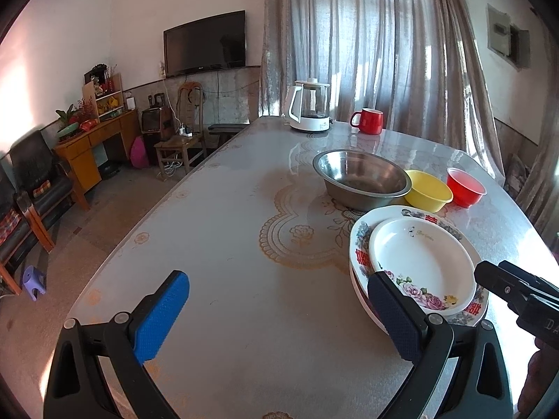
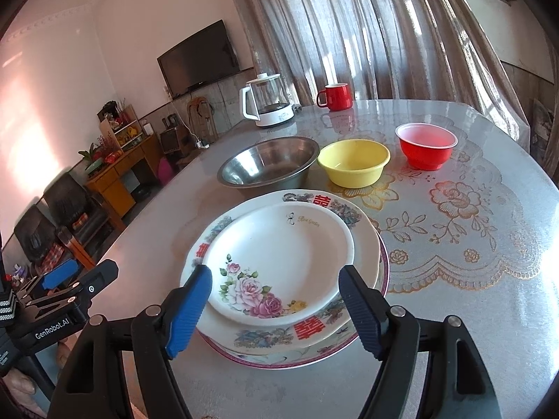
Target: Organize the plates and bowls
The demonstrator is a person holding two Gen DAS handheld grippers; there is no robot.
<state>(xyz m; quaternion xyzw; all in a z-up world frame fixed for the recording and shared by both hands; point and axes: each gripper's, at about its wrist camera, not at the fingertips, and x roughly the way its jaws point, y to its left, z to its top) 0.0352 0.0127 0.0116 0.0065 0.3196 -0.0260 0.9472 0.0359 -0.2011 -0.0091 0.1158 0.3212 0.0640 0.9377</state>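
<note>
White plates sit stacked on the table (image 2: 454, 314): a small rose plate (image 2: 279, 262) on top, a wider plate with red characters (image 2: 307, 328) under it, and a purple-rimmed plate (image 2: 380, 272) showing at the bottom edge. The stack lies straight ahead of the right gripper (image 2: 276, 307), whose jaws stand wide with nothing between the pads; they seem to hang just short of the near rim, one to each side. The left gripper (image 1: 279, 314) is also wide and holding nothing, over bare tabletop, with the stack off to its right side. So the right hand is the better placed for the plates.

Beyond the stack, three bowls stand in a row, each apart from the plates: a steel bowl (image 2: 269, 164), a yellow bowl (image 2: 353, 162) just beside it, and a red bowl (image 2: 426, 148) further right. All three look empty. They step down in size, so nesting them into the steel one seems the likely remaining work. A kettle (image 2: 267, 104) and red mug (image 2: 335, 96) stand at the far edge
</note>
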